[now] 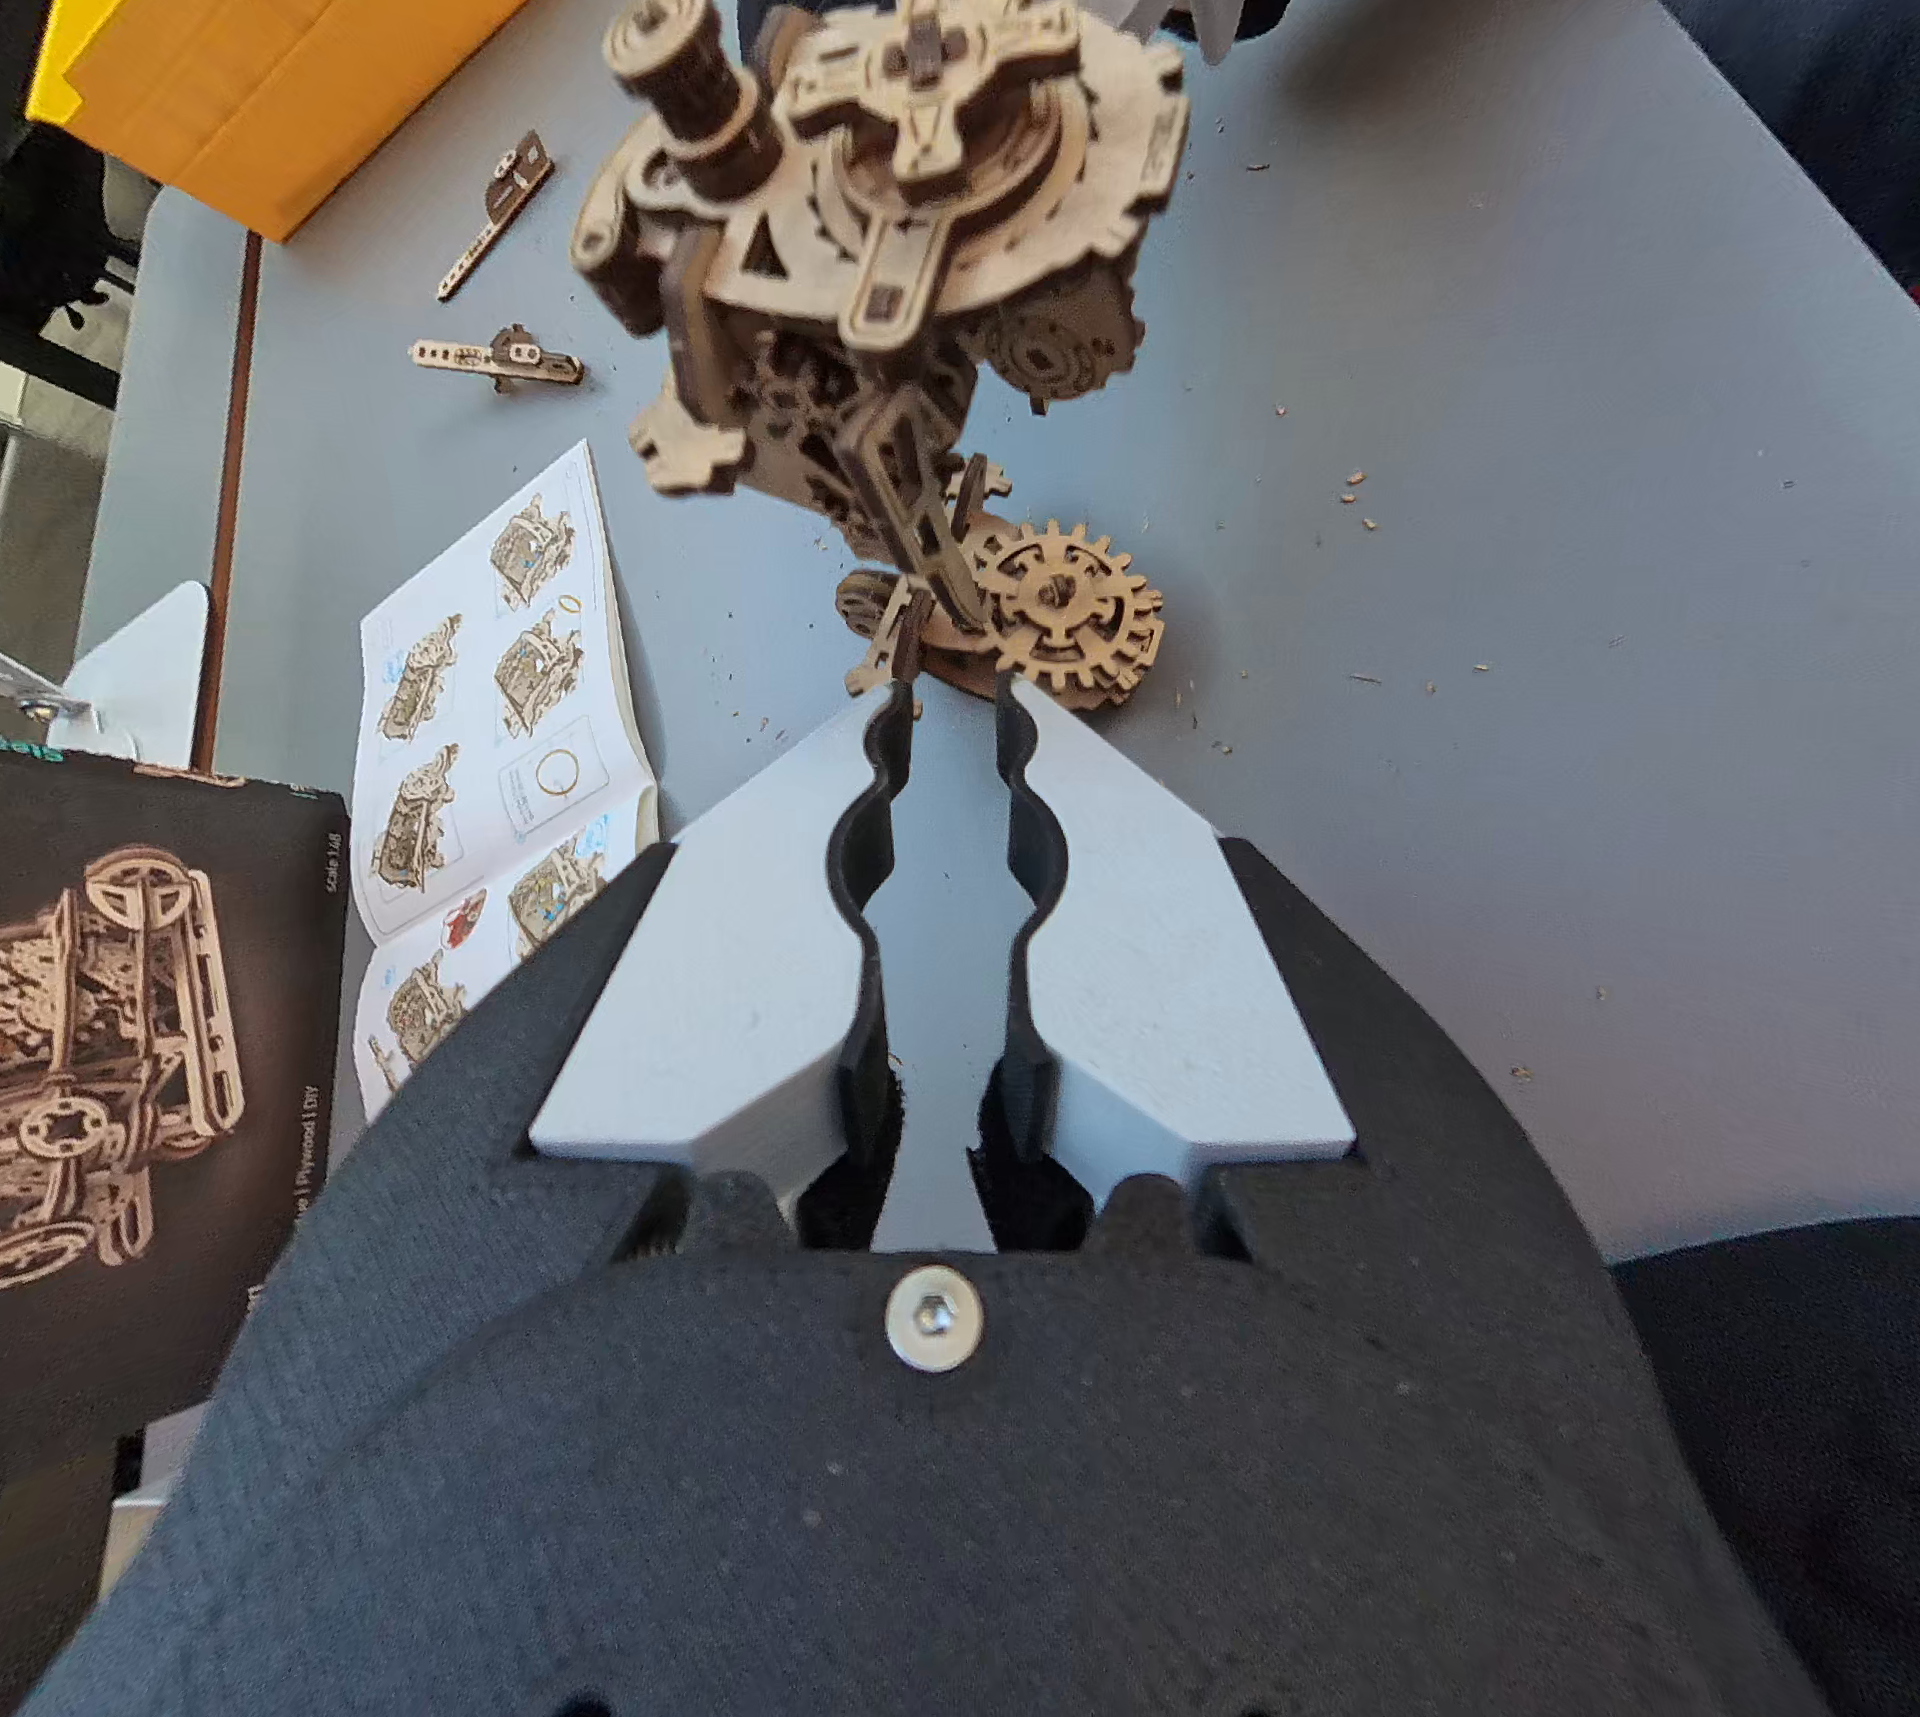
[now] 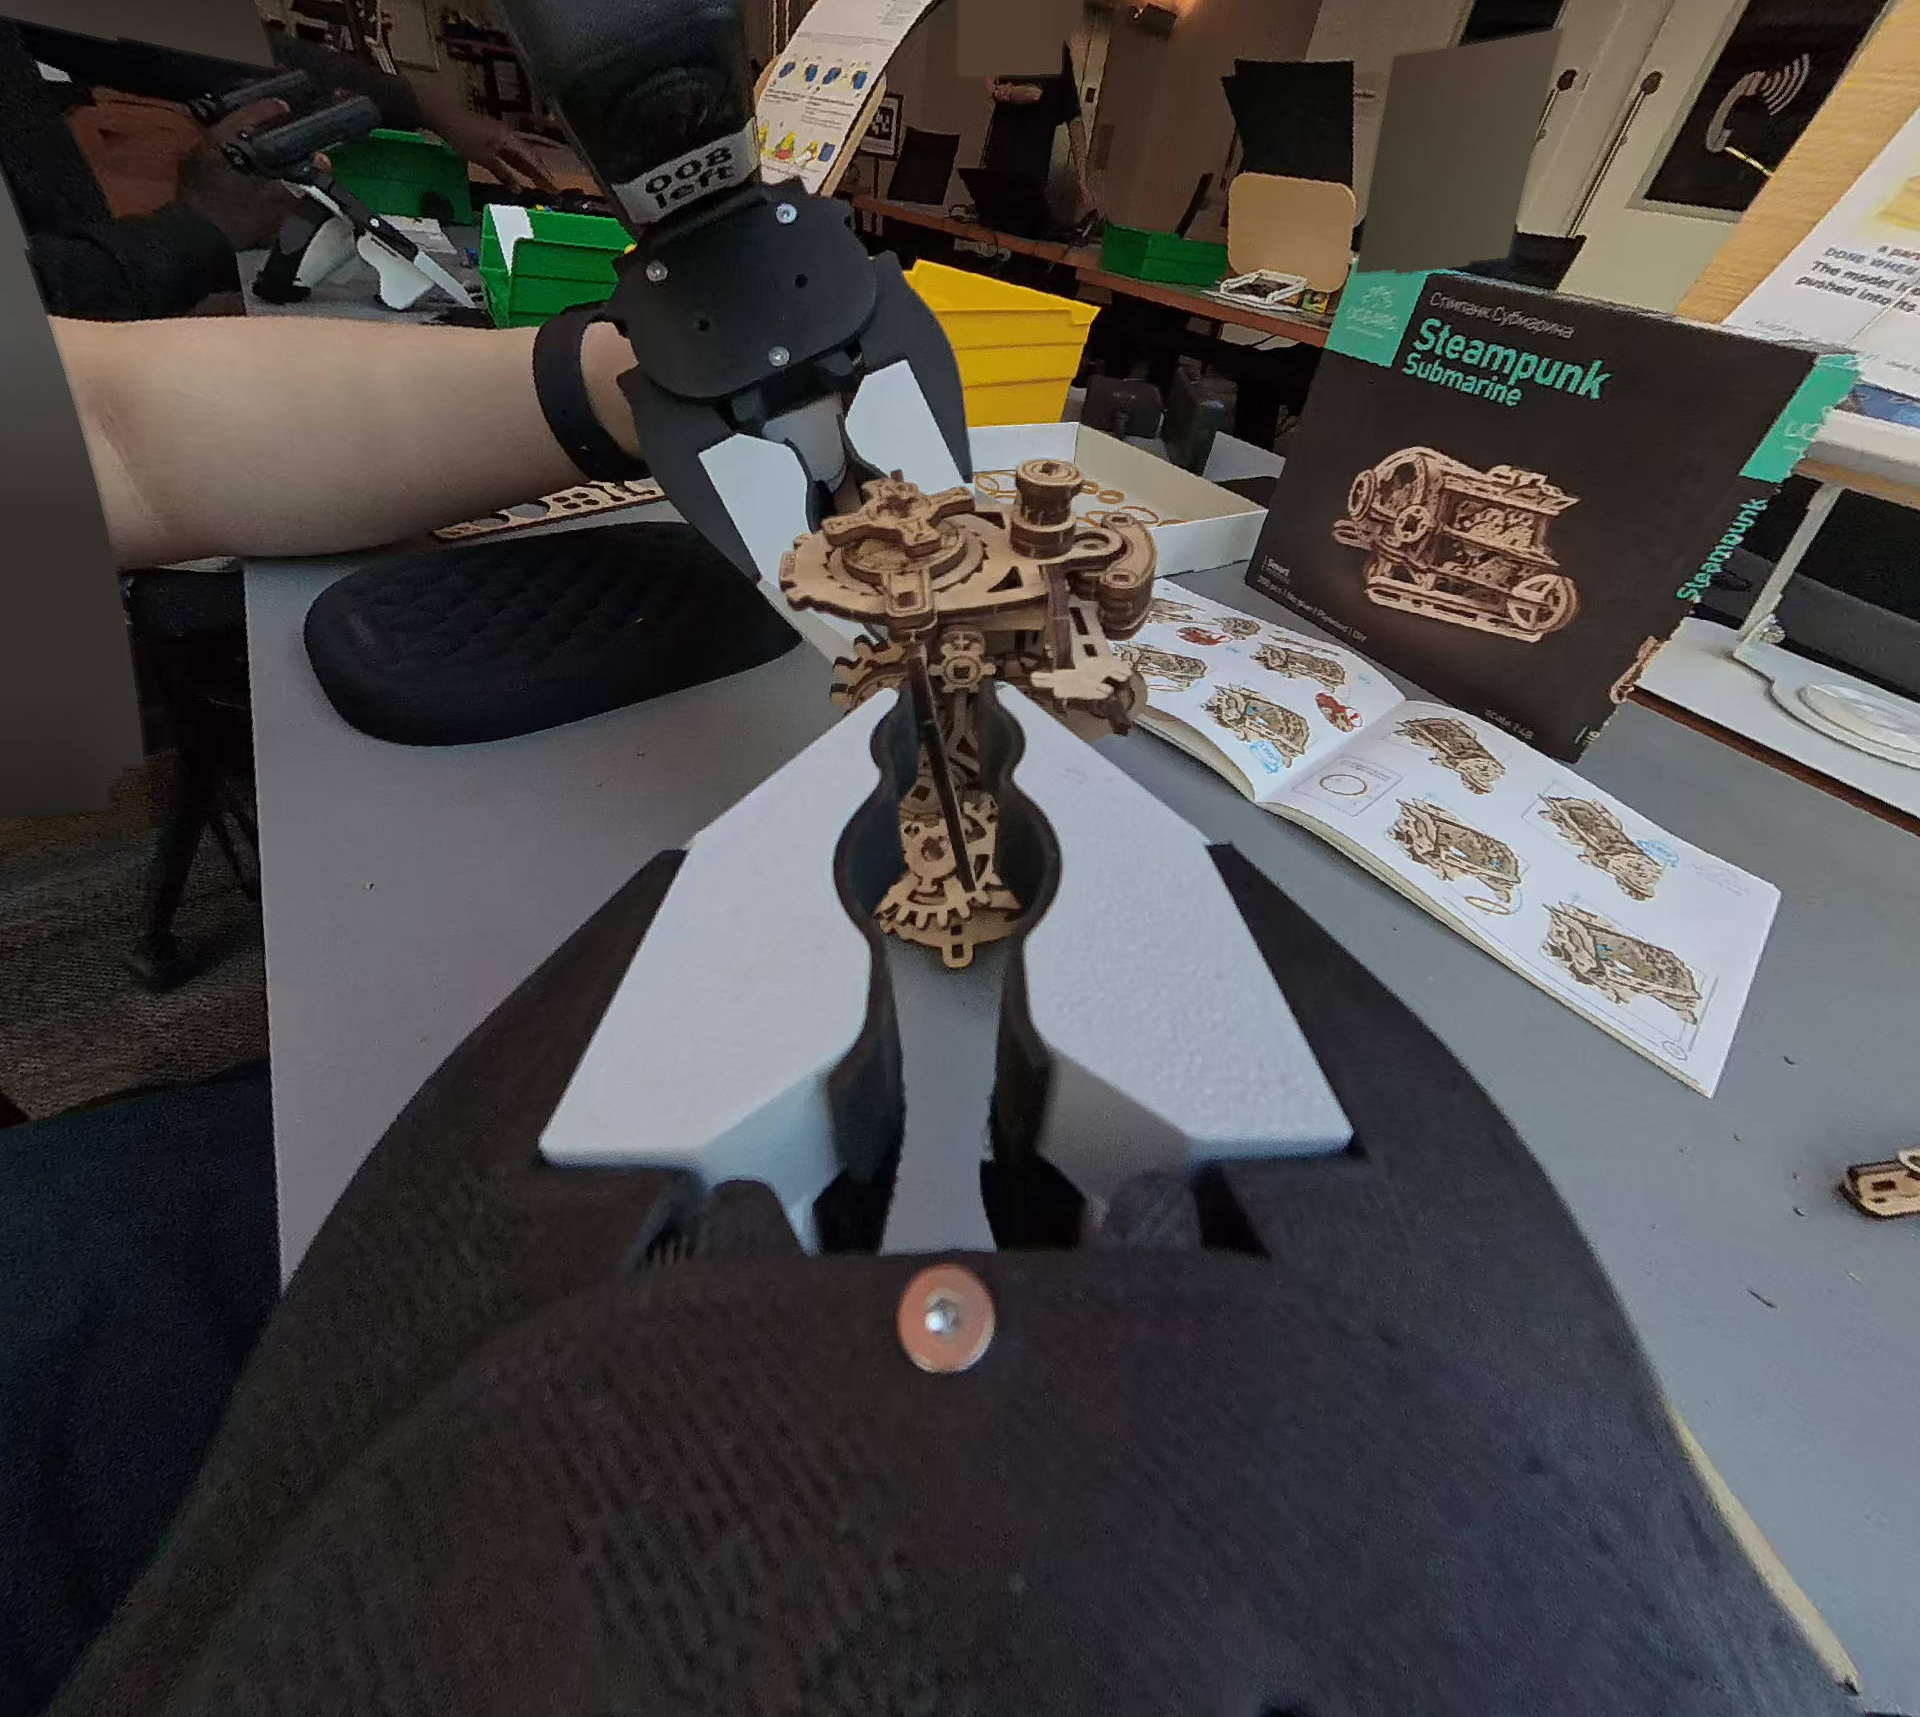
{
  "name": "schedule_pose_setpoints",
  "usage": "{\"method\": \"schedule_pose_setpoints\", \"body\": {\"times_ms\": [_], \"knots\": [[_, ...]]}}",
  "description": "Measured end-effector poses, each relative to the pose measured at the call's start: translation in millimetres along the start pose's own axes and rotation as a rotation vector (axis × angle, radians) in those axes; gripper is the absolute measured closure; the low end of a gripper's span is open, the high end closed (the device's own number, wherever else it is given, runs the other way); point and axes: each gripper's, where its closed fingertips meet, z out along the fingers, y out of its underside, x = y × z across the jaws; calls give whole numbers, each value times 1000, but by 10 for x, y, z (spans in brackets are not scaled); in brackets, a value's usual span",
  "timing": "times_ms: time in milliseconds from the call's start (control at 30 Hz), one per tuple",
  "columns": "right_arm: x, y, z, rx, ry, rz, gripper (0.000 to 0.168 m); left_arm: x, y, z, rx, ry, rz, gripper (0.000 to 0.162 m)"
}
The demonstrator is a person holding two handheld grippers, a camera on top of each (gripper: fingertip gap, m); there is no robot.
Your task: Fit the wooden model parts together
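The right tongs (image 2: 951, 836) are clamped on the model (image 2: 966, 628), pinching its lower geared end between the pads so the body stands above the tips, clear of the desk (image 2: 416, 888). From the left wrist view the model (image 1: 883, 233) hangs ahead of and above the left tongs (image 1: 954, 711), which are narrowly parted and hold nothing.

Just beyond the left tips, on the desk, lies a gear piece (image 1: 1049, 618) (a toothed wheel on a small round base); a thin arm of the model reaches down to it and seems to touch it, though that is hard to tell. The step in hand looks like mating this piece to the model. The next move probably calls for the left tongs to close on the gear piece and steady it while the right lines up the joint. Two small strips (image 1: 499, 358) lie farther off to the left, near the booklet (image 1: 468, 732).

The left forearm (image 2: 312, 431) comes in level from the side, its tongs angled down behind the model.
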Motion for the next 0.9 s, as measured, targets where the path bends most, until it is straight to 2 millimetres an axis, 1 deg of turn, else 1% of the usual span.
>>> {"method": "schedule_pose_setpoints", "body": {"times_ms": [33,133,200,267,400,467,567,667,733,833,900], "knots": [[14,-18,-9,8,1,7,159,-3,38,-27,0,1,-21,148],[69,-79,-48,27,7,30,159,-6,182,-81,4,14,-98,144],[110,-128,-83,44,9,50,159,-1,253,-73,9,24,-144,139],[148,-170,-122,60,14,64,159,11,291,-44,2,27,-147,140],[199,-220,-198,73,36,60,159,25,306,20,-26,-5,-90,138],[204,-227,-228,77,37,59,159,-29,304,27,-27,-49,-61,136],[208,-209,-253,71,36,55,159,-137,329,52,-35,-99,-33,128],[228,-174,-269,66,37,54,159,-187,257,104,4,-95,-28,123],[245,-155,-281,65,36,58,159,-169,225,139,5,-67,10,120],[280,-127,-303,60,37,59,159,-142,266,195,-39,-40,106,128],[303,-111,-318,55,39,58,159,-121,284,226,-50,-16,136,133]]}}
